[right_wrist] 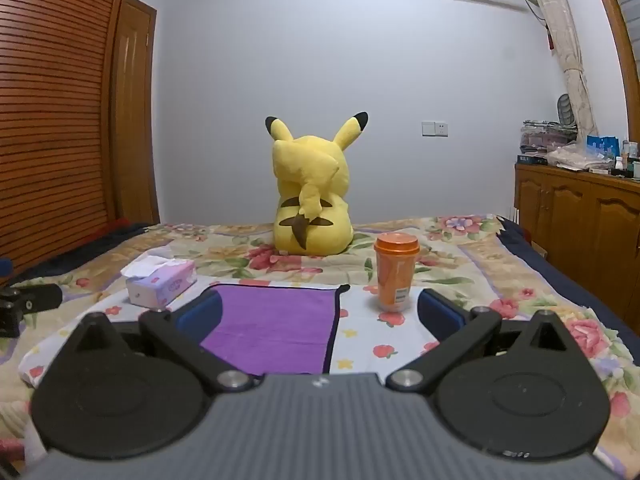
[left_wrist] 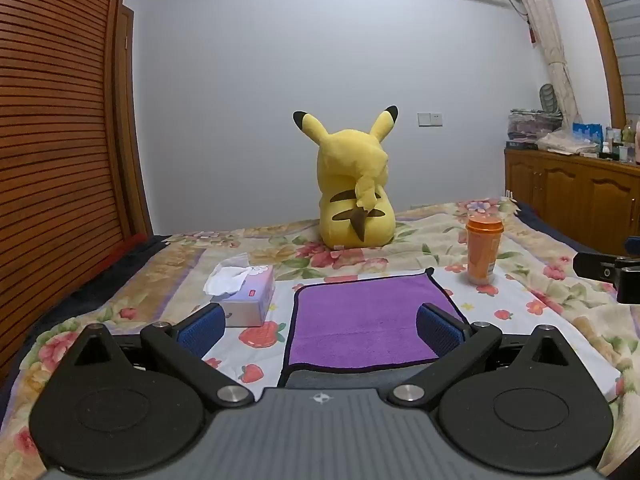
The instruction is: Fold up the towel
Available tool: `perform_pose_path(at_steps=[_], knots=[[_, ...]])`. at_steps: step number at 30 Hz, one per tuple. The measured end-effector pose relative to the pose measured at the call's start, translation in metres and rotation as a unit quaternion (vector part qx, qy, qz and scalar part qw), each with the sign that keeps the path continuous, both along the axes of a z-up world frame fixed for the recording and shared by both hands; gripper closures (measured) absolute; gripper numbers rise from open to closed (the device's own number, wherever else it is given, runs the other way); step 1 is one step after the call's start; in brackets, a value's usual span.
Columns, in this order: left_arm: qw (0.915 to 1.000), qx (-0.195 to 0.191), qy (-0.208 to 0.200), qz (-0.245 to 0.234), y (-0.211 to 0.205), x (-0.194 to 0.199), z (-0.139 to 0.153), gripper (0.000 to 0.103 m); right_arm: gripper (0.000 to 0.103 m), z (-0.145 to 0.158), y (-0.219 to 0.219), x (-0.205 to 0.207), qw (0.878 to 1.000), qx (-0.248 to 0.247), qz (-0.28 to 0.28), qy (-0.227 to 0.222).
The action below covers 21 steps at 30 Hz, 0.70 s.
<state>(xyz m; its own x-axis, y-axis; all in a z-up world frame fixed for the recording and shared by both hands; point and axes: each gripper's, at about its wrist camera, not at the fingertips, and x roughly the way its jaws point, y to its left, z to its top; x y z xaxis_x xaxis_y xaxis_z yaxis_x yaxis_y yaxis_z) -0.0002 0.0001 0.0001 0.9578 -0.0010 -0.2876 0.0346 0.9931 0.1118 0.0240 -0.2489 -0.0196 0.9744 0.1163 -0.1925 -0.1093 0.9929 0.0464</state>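
Note:
A purple towel [left_wrist: 360, 320] with a dark edge lies flat on the flowered bedspread [left_wrist: 540, 308]; a grey layer shows at its near edge. It also shows in the right wrist view [right_wrist: 272, 328]. My left gripper [left_wrist: 320, 326] is open and empty, its blue-padded fingers [left_wrist: 200, 330] spread above the towel's near edge. My right gripper [right_wrist: 320, 316] is open and empty, over the towel's right edge. The right gripper's body shows at the far right of the left wrist view [left_wrist: 608, 272].
A tissue box [left_wrist: 248, 296] stands left of the towel. An orange cup [left_wrist: 484, 250] with a lid stands at the towel's far right corner. A yellow Pikachu plush [left_wrist: 354, 196] sits behind. A wooden cabinet [left_wrist: 576, 196] stands right of the bed.

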Motion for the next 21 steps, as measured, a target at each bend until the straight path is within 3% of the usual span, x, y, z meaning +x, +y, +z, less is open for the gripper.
perform_pose_path(at_steps=[21], knots=[[1.0000, 0.000, -0.003, -0.001, 0.0000, -0.0003, -0.0003, 0.000, 0.000, 0.0014, 0.0016, -0.0006, 1.000, -0.003, 0.000, 0.002]])
